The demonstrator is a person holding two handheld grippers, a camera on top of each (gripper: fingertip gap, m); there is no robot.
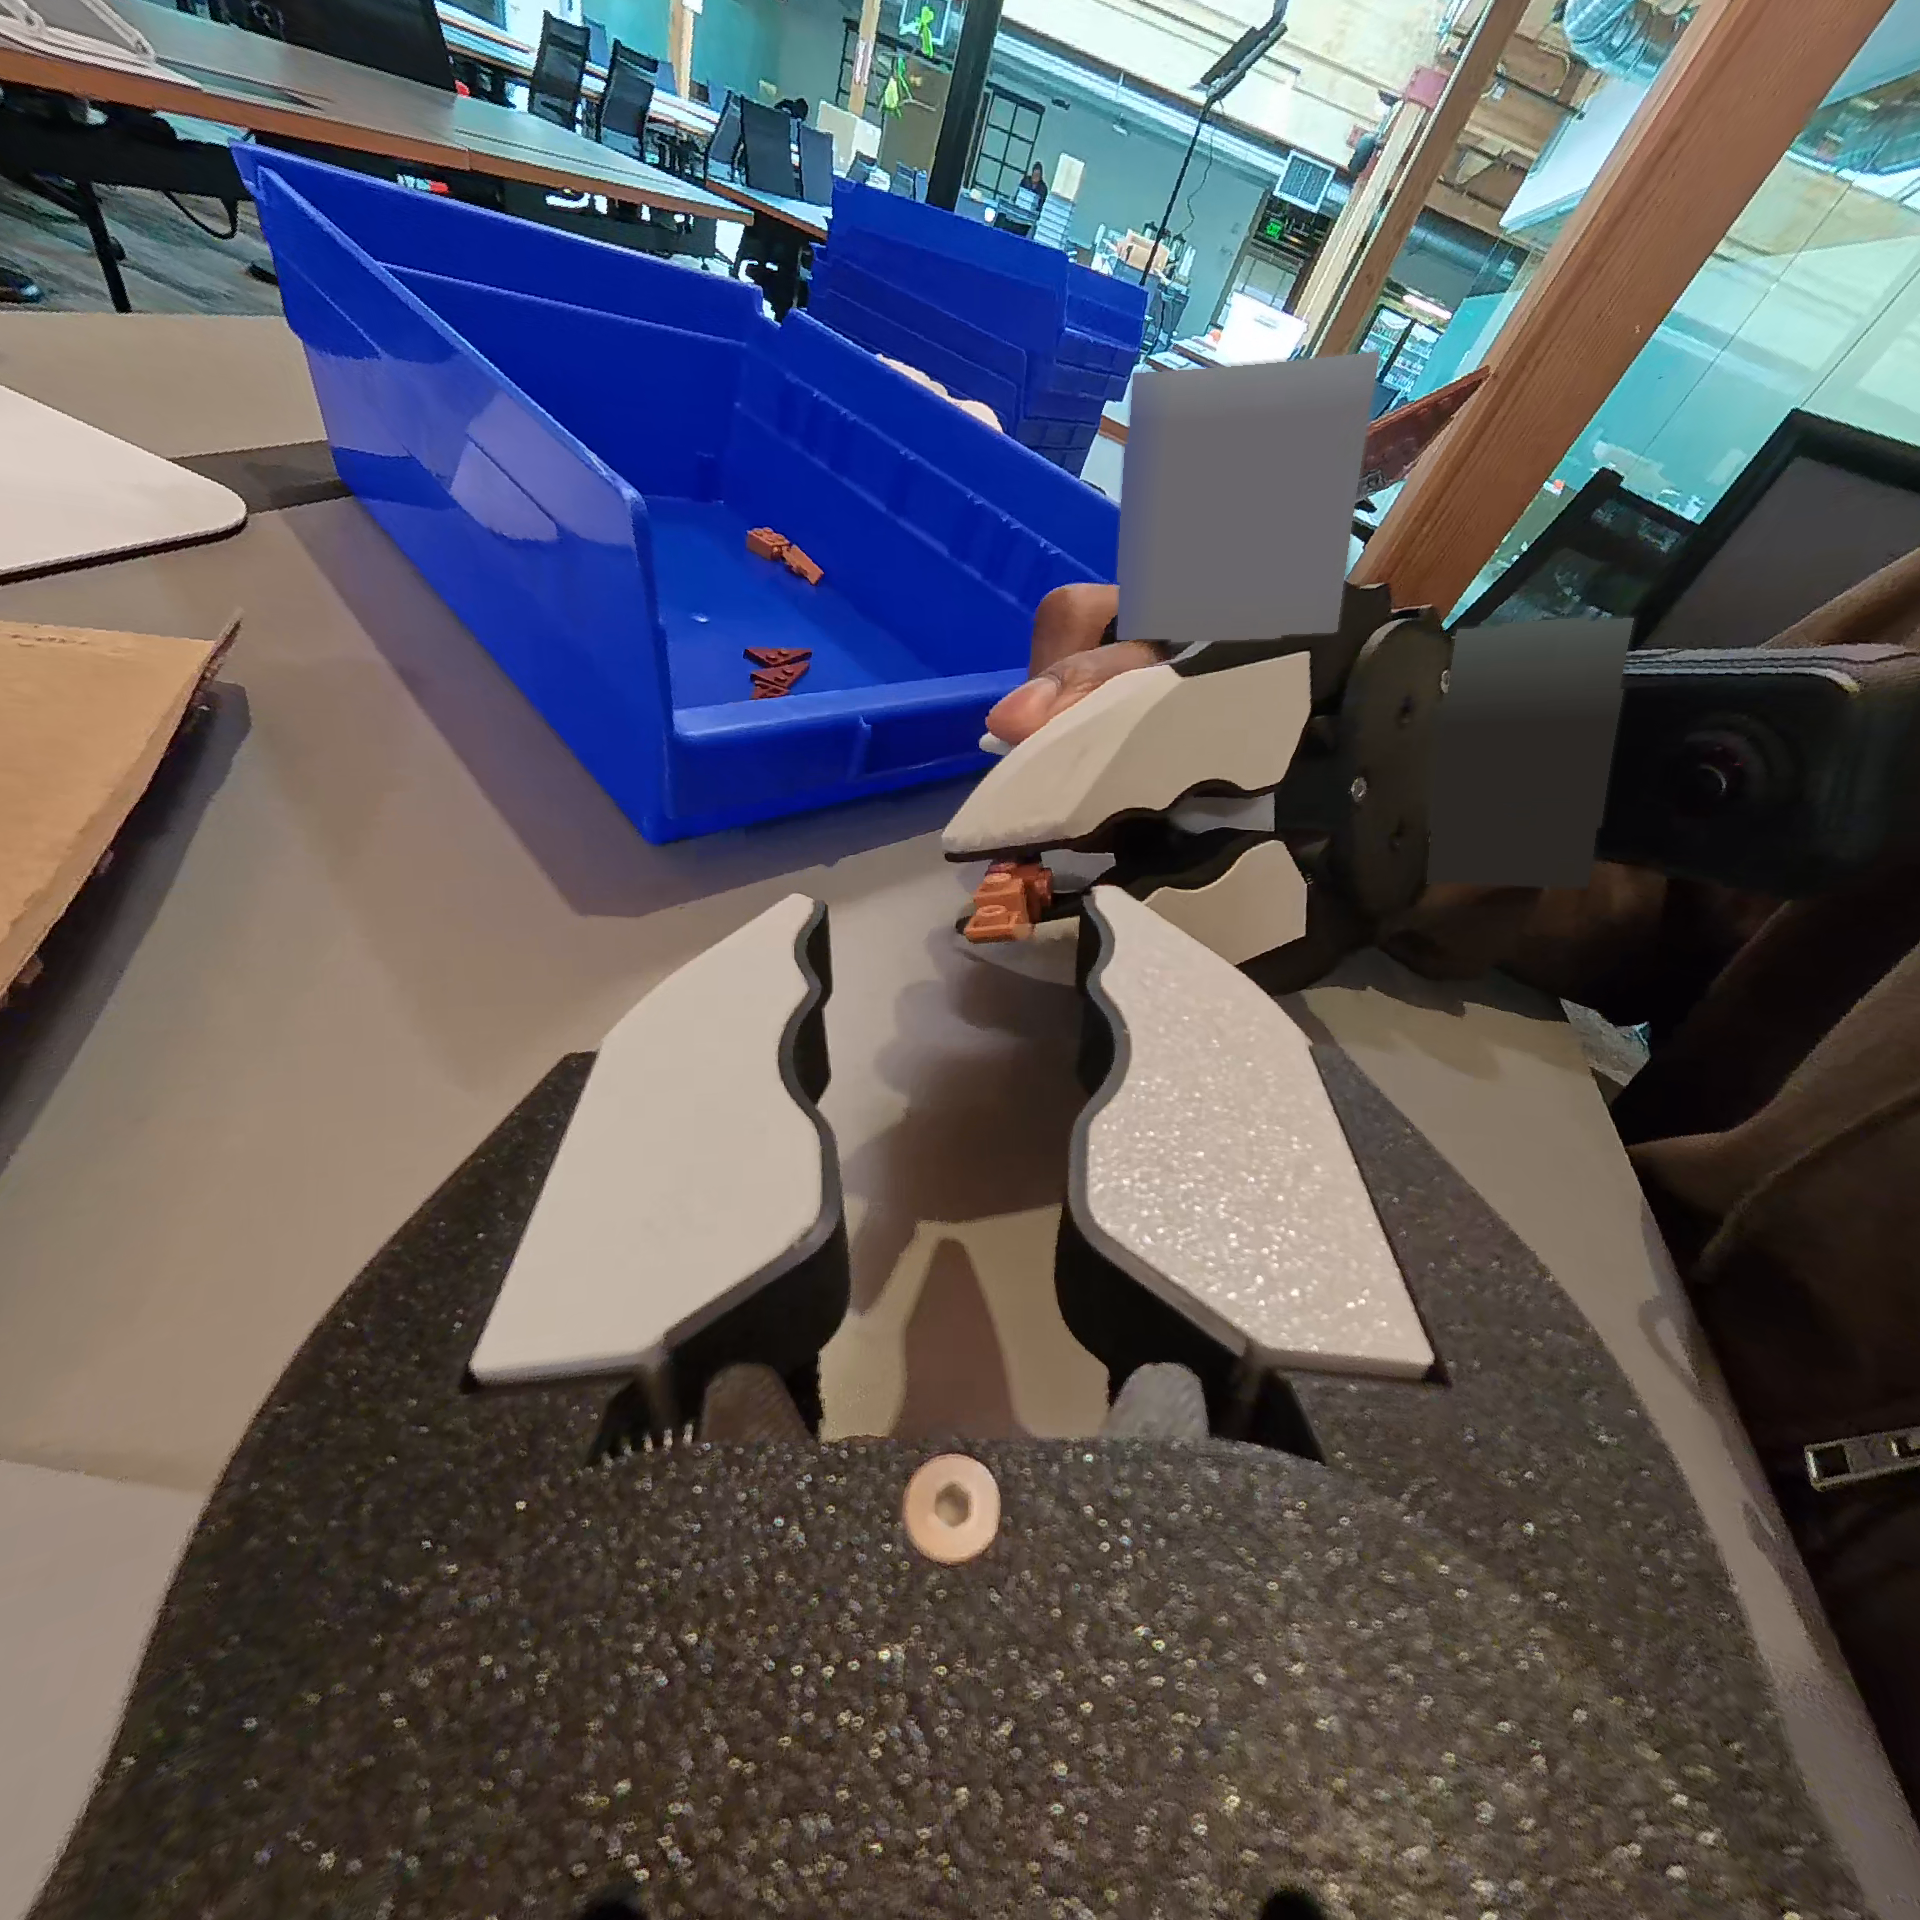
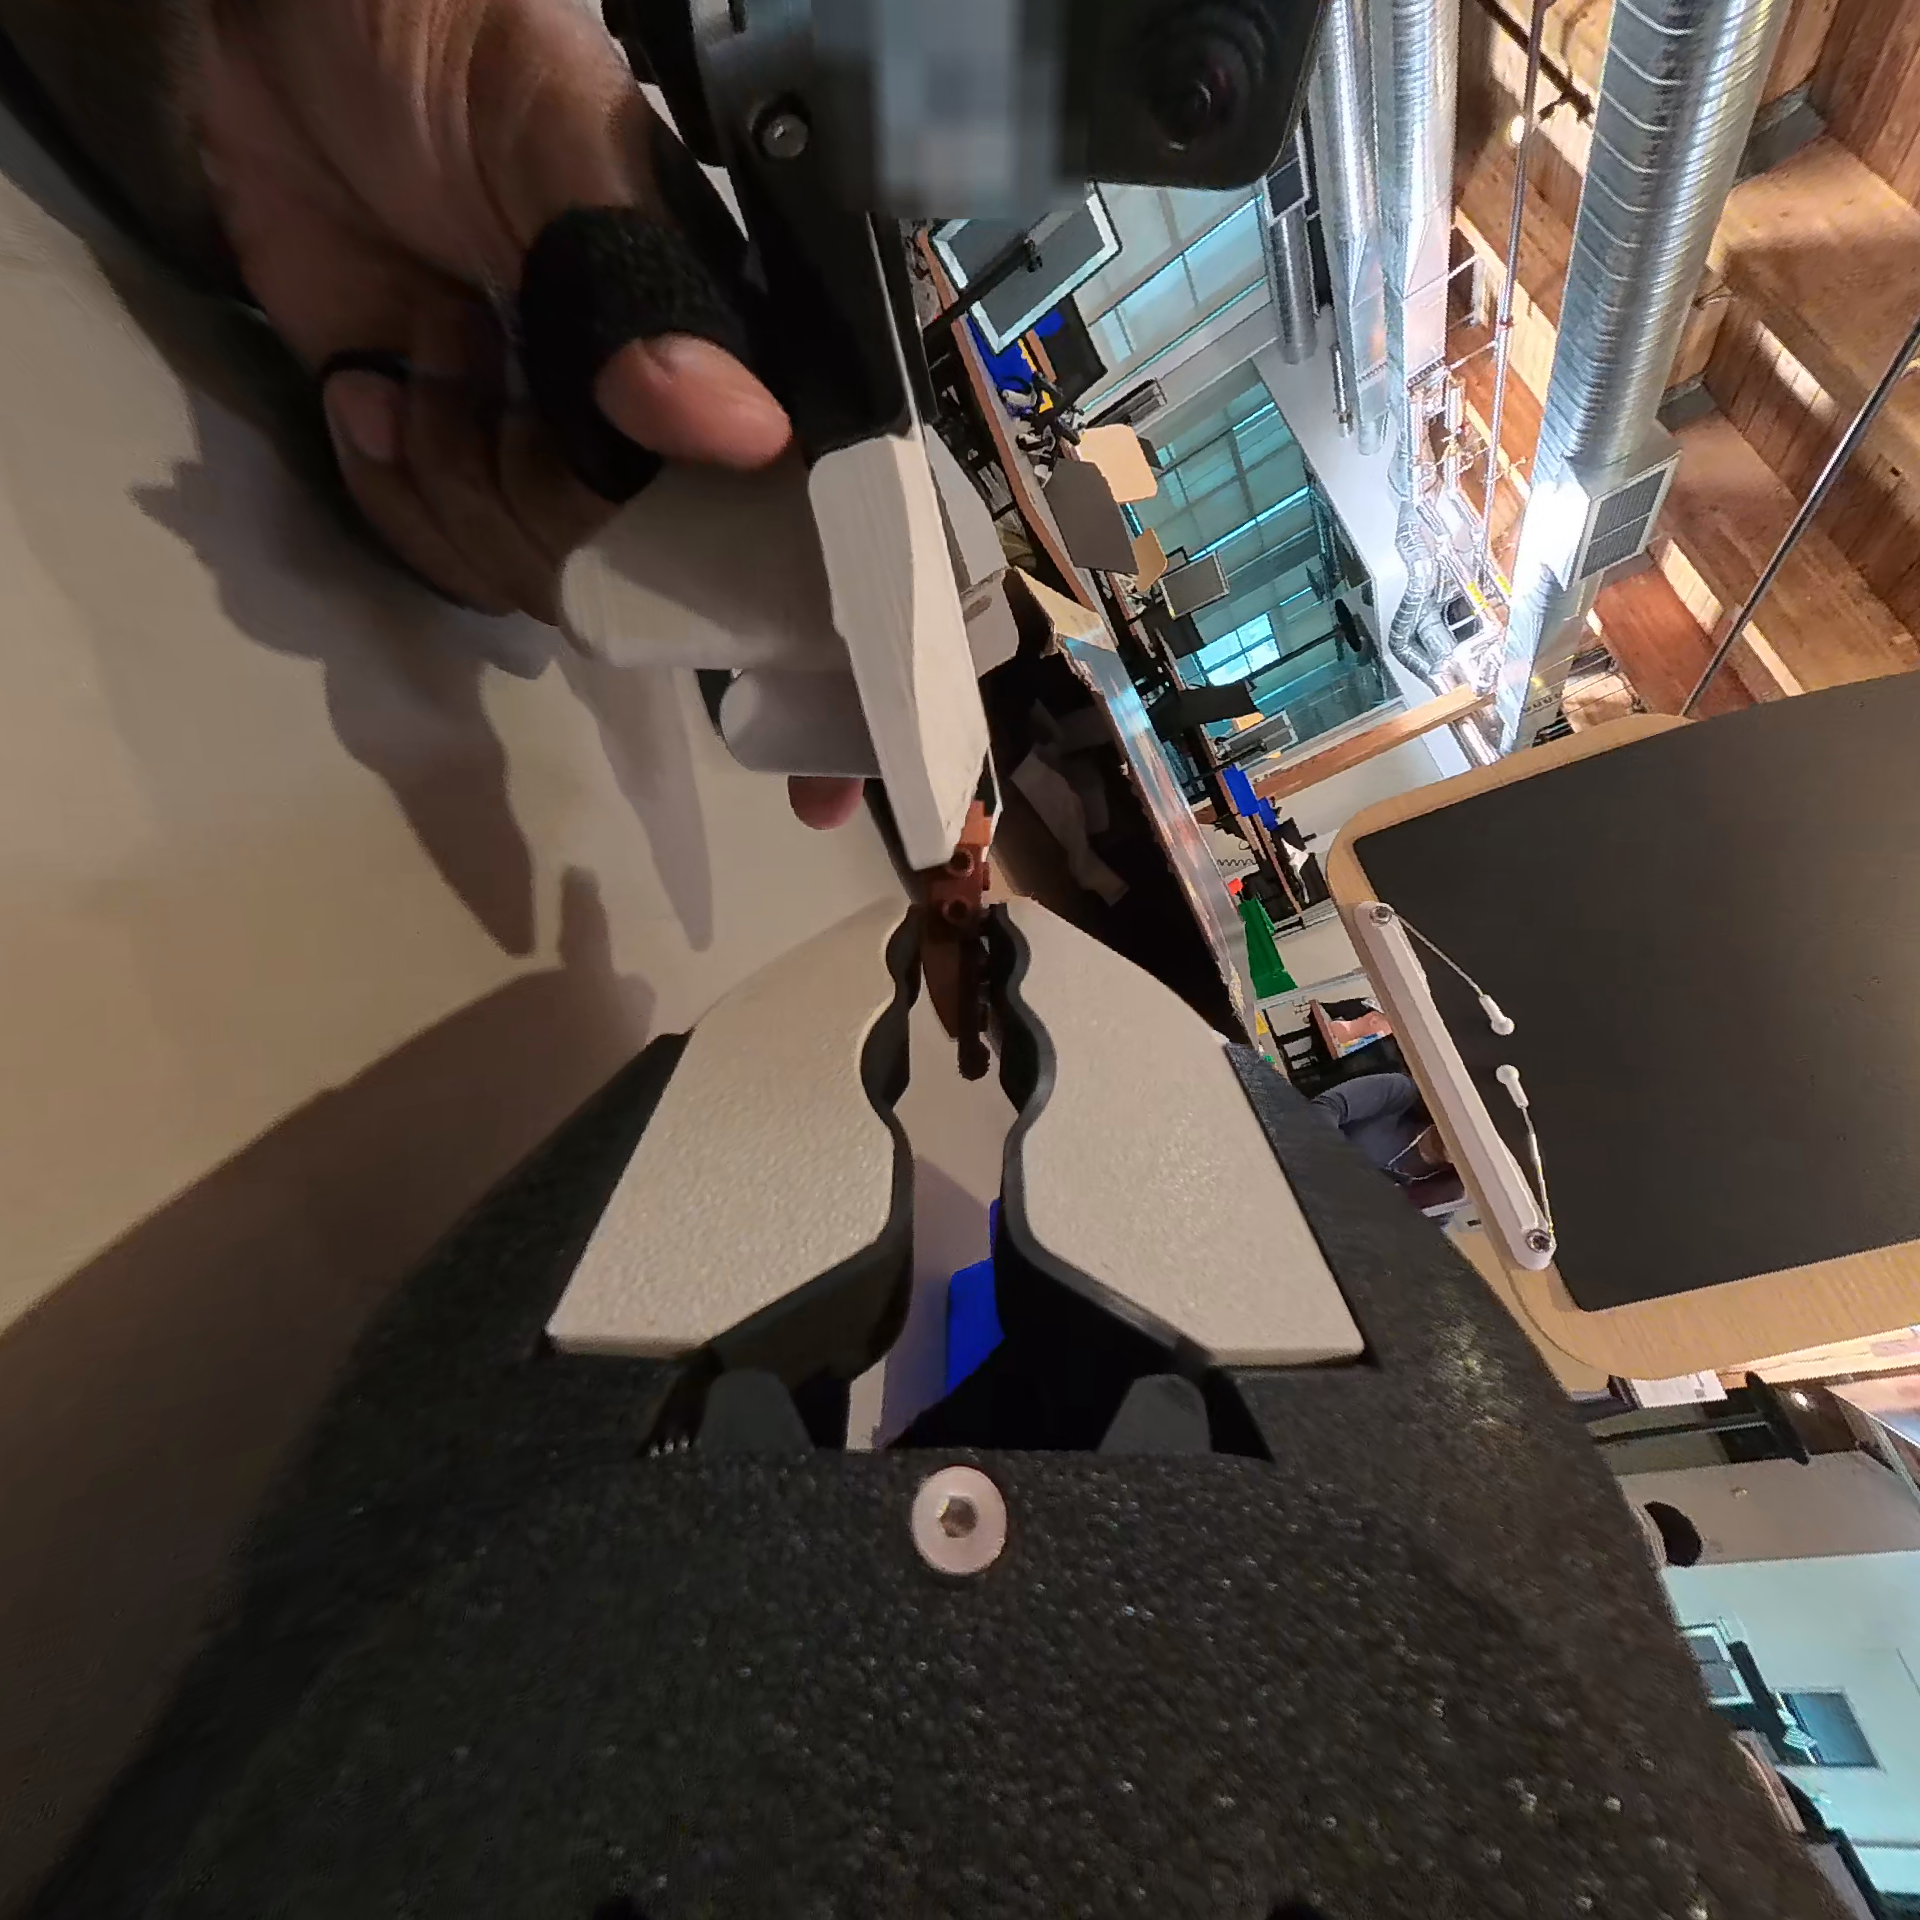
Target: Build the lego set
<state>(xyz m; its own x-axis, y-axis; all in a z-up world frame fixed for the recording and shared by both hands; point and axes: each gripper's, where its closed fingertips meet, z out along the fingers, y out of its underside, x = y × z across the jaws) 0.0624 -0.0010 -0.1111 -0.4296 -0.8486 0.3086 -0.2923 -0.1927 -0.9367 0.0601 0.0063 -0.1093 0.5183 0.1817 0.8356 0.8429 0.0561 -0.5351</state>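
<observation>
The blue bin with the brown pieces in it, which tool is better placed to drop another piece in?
Right, probably. The right tool is shut on a brown brick piece beside the blue bin. The left tool is open, with nothing held.

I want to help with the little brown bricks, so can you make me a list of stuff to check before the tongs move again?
1. Right tongs squeezing the brown brick piece: ok, both pads press on it.
2. Left tongs open with nothing between them: ok.
3. Left tongs lined up with the piece: not ok, it sits closer to their right fingertip.
4. Piece lifted off the grey table: cannot tell.
5. Blue bin has room: ok, only a few brown pieces lie inside.
6. Thumb away from the pinch: ok, it rests on top of the upper finger.
</observation>
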